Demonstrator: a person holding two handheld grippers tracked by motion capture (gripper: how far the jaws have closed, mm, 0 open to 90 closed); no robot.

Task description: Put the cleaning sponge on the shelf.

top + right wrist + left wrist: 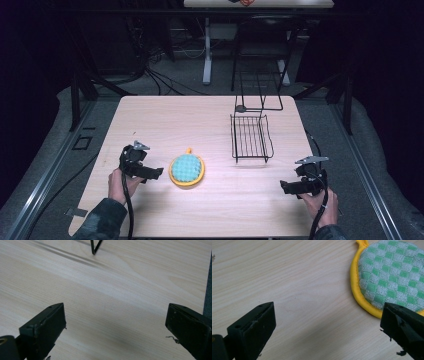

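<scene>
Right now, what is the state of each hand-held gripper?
Left hand-held gripper: open, holding nothing, beside the pot holder.
Right hand-held gripper: open, holding nothing.

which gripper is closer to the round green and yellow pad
The left gripper. Its open jaws sit just beside the checked pot holder, whose yellow rim reaches one jaw in the left gripper view. The right gripper is far across the table, below the wire rack.

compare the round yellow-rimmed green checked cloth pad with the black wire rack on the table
The round yellow-rimmed green checked cloth pad is soft, solid and lies flat; the black wire rack is rigid, open-barred and stands raised off the table, with a wire frame rising behind it. The pad lies close by the left gripper, the rack farther back on the right. Both rest untouched on the wooden table.
</scene>
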